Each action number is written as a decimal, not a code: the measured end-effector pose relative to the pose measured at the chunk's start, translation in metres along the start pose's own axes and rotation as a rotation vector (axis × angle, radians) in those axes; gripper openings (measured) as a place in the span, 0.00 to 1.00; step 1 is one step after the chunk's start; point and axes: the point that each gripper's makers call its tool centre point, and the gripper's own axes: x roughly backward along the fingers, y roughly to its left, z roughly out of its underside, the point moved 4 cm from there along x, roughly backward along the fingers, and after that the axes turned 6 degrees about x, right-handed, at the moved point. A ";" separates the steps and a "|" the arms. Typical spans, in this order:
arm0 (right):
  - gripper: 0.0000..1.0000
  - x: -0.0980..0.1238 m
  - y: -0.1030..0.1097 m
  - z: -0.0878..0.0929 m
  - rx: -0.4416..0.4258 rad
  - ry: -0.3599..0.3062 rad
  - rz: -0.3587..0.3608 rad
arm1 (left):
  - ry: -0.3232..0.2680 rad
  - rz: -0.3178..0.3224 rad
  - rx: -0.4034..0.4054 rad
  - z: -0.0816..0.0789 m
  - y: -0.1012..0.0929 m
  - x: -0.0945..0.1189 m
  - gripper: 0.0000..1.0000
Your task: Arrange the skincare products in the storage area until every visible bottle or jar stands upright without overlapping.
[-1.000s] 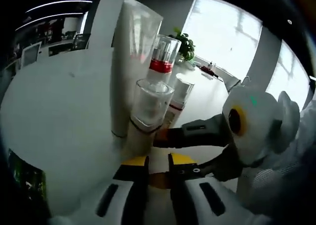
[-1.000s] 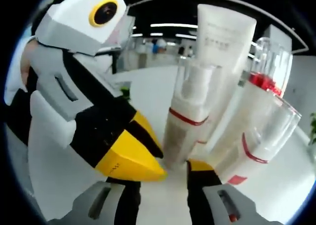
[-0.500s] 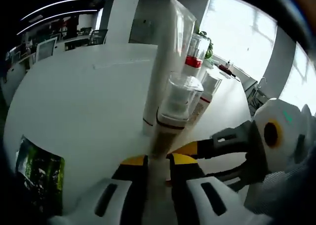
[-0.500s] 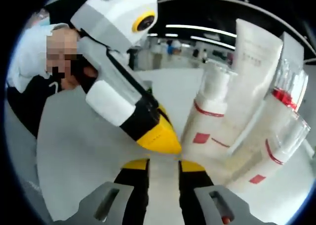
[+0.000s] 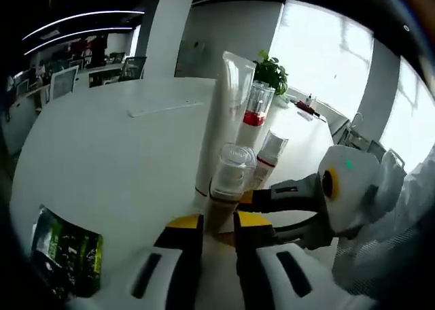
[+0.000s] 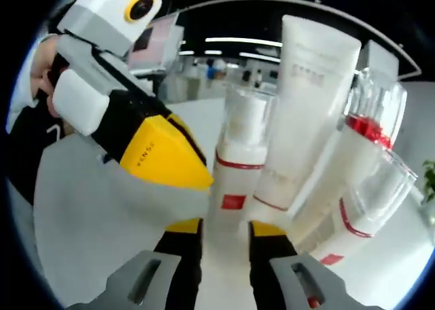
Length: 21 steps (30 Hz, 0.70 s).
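four skincare items stood clustered on the white desk [image 5: 88,160], right ahead of both tools. nearest the left tool [image 5: 218,223] was a pump bottle [image 5: 228,187], white body, clear domed cap, thin red band, long axis upright, base between the yellow tips, contact not clear. behind it a tall white tube [image 5: 221,123], flat crimped end up, glossy plastic. further off a red-collared bottle [image 5: 251,113] with clear cap, and a small spray bottle [image 5: 269,157], both upright. right tool [image 6: 218,230] sat narrow, nothing between its tips, just below the pump bottle [image 6: 238,164]; tube [image 6: 302,113] beyond it, right. left tool [image 6: 163,153] came in from the left. green packet [image 5: 64,245] lay flat, left of left tool.
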 end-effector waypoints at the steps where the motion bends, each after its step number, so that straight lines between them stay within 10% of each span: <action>1: 0.17 -0.001 0.000 -0.001 0.003 -0.002 0.001 | -0.003 0.004 0.002 -0.001 0.000 0.000 0.14; 21: 0.00 0.023 -0.006 0.012 -0.042 0.060 0.157 | 0.035 0.072 -0.035 0.004 -0.019 -0.020 0.13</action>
